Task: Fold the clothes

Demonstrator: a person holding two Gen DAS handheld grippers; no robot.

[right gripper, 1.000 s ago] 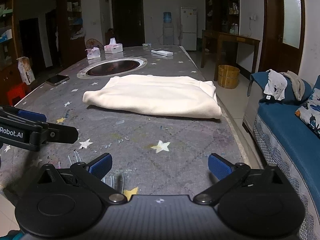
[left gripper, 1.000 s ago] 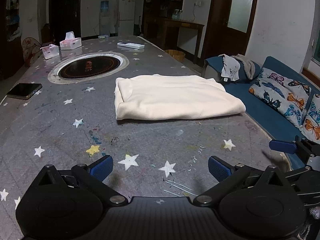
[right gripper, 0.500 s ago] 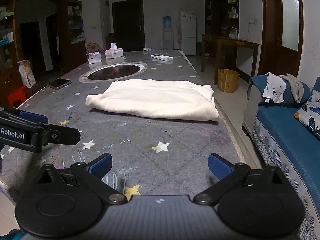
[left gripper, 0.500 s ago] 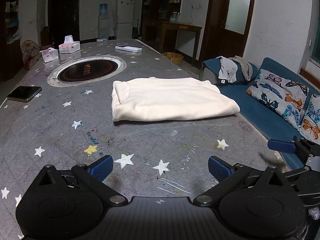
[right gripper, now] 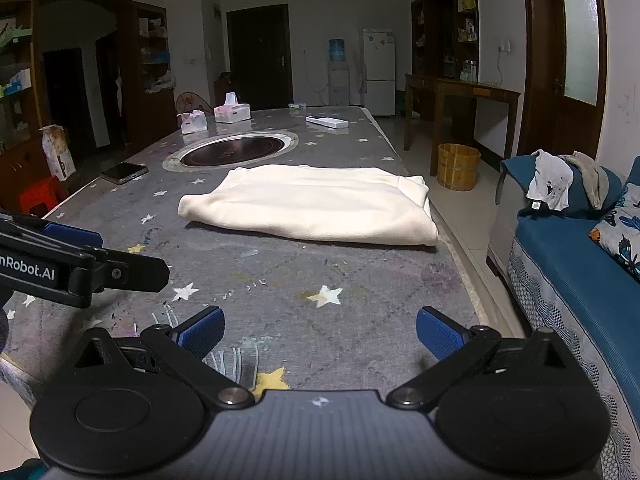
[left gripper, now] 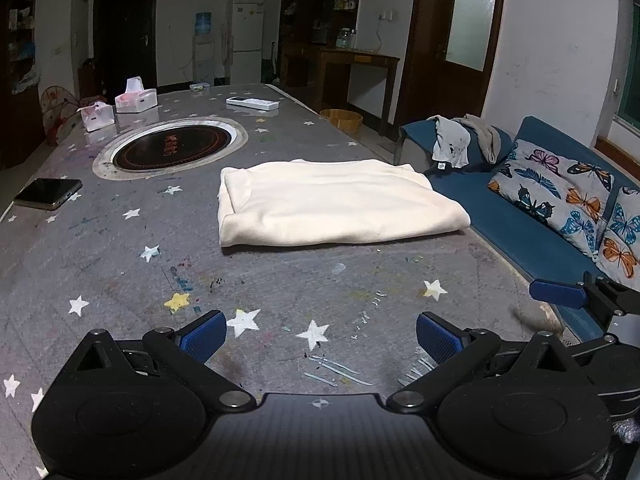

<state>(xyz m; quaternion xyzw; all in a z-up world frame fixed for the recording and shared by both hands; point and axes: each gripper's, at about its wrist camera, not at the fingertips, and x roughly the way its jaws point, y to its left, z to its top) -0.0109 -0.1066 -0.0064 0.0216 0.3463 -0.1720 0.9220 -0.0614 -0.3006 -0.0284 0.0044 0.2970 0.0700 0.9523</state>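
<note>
A cream garment (left gripper: 332, 204) lies folded into a flat rectangle on the grey star-patterned table (left gripper: 120, 248), near its right edge; the right wrist view shows the same garment (right gripper: 312, 204) ahead of the fingers. My left gripper (left gripper: 320, 336) hovers open over the table's near end, well short of the cloth, with nothing between its blue pads. My right gripper (right gripper: 320, 332) is open too, empty, over the table's near right corner. Each gripper sees the other at its frame edge.
A round inset cooktop (left gripper: 172, 148), a phone (left gripper: 48, 194), two tissue boxes (left gripper: 136, 98) and a remote (left gripper: 252, 103) lie beyond the garment. A blue sofa (left gripper: 532, 236) with butterfly cushions and loose clothes (left gripper: 452, 146) runs along the table's right side. A wooden bucket (right gripper: 458, 166) stands on the floor.
Both grippers have drawn back from the folded garment and risen slightly, so it looks smaller and farther off. Both stay open; the garment has not moved.
</note>
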